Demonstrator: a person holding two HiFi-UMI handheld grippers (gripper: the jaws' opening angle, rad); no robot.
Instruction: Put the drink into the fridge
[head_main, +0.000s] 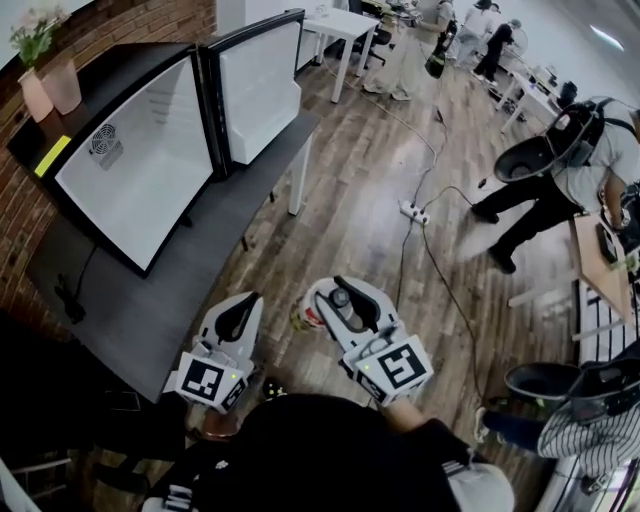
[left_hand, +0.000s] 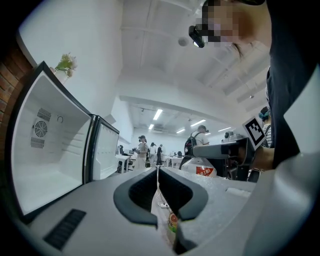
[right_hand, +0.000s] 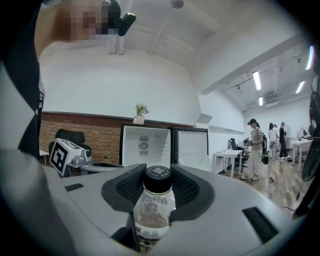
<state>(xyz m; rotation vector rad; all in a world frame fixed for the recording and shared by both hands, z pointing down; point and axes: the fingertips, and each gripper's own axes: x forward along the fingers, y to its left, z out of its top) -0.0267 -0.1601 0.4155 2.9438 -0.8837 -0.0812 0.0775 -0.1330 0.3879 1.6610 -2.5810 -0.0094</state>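
Note:
My right gripper (head_main: 336, 296) is shut on the drink (head_main: 322, 312), a pale bottle with a black cap. In the right gripper view the bottle (right_hand: 156, 202) stands upright between the jaws of the right gripper (right_hand: 157, 174), its cap level with their tips. The fridge (head_main: 140, 170) is a small black one with a white inside; it stands open on the dark table (head_main: 200, 265) ahead and to my left, its door (head_main: 258, 85) swung to the right. My left gripper (head_main: 243, 305) is shut on nothing and hangs beside the right one, near the table's edge. The left gripper (left_hand: 158, 173) points past the fridge (left_hand: 45, 155).
A pink vase with flowers (head_main: 42, 75) stands on the fridge top. On the wooden floor lie a power strip (head_main: 413, 211) and cables. A white table (head_main: 340, 25) and several people are farther back; a person (head_main: 560, 180) is at the right.

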